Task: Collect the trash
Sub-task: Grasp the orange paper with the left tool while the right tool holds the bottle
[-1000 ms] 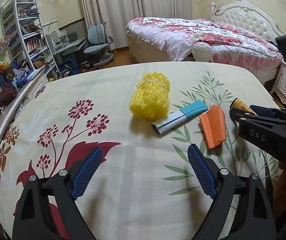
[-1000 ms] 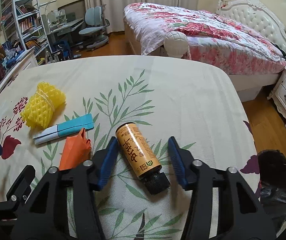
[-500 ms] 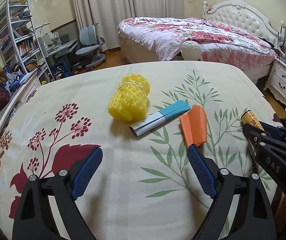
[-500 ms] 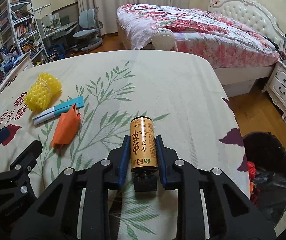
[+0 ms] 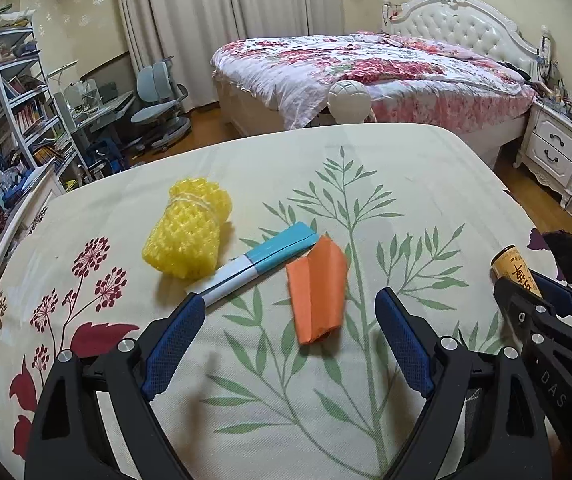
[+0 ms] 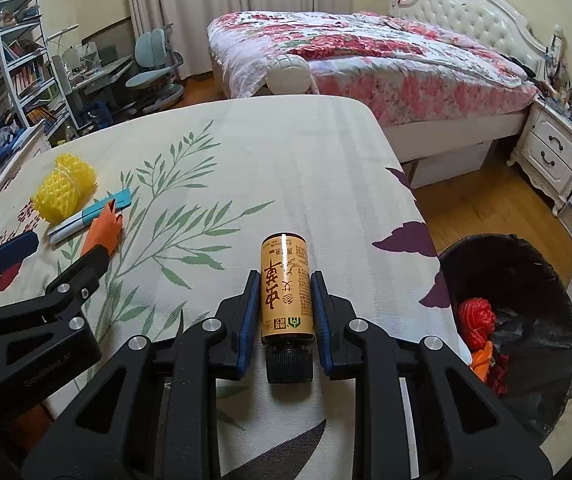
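Right gripper (image 6: 281, 312) clamps small amber bottle with black cap (image 6: 286, 292), beside black-lined trash bin (image 6: 542, 272) already holding red and orange scraps. Left gripper (image 5: 286, 340) wide open, empty. Farther from bin: orange folded paper (image 5: 318, 288), yellow foam net (image 5: 187, 232), blue-white box (image 5: 261, 264) remain.

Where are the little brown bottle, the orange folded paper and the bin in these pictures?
brown bottle (image 6: 286, 284): right wrist view, middle of its label.
orange folded paper (image 5: 318, 292): left wrist view, centre of the fold.
bin (image 6: 542, 264): right wrist view, inner back wall of the black liner.
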The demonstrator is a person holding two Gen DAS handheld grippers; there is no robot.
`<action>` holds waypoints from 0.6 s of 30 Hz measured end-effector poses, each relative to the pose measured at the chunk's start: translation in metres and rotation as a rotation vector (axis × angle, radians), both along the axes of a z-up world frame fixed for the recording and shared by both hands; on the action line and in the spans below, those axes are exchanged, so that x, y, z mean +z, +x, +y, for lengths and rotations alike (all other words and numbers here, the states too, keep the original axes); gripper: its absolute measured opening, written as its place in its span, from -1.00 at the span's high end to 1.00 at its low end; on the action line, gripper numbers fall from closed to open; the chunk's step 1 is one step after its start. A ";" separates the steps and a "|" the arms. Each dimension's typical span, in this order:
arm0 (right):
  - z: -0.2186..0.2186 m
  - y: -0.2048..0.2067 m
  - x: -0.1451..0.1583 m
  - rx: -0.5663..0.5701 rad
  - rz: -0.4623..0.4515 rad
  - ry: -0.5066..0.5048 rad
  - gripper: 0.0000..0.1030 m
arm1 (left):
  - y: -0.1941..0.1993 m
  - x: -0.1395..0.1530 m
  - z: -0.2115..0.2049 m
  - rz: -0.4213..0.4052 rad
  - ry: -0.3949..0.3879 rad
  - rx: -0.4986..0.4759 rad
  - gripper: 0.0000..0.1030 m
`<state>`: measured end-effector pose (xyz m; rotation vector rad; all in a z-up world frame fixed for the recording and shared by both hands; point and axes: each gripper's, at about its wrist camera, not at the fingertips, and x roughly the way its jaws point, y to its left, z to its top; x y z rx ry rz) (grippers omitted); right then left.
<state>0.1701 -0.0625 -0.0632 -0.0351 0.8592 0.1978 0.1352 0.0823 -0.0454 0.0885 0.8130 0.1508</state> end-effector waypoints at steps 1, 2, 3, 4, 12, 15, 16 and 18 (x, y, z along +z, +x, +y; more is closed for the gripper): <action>-0.001 0.000 0.000 0.000 0.000 0.002 0.53 | 0.003 -0.001 -0.002 0.003 0.008 -0.004 -0.68; -0.001 0.000 0.000 0.000 0.000 0.005 0.52 | 0.006 -0.002 -0.003 0.008 0.014 -0.005 -0.68; -0.002 0.000 0.000 0.000 0.001 0.009 0.52 | 0.008 -0.003 -0.004 0.018 0.017 -0.006 -0.68; -0.002 0.000 0.000 0.000 0.002 0.014 0.52 | 0.011 -0.004 -0.004 0.026 0.018 -0.005 -0.68; -0.003 -0.001 0.000 0.004 0.002 0.018 0.52 | 0.014 -0.008 -0.002 0.055 -0.026 -0.026 -0.25; -0.003 0.000 0.000 0.004 0.003 0.017 0.52 | 0.014 -0.010 -0.001 0.067 -0.066 -0.043 -0.04; -0.003 0.000 0.000 0.004 0.002 0.017 0.52 | 0.014 -0.010 -0.001 0.066 -0.073 -0.044 0.06; -0.003 -0.001 0.000 0.004 0.002 0.013 0.52 | 0.012 -0.010 0.000 0.066 -0.092 -0.057 0.19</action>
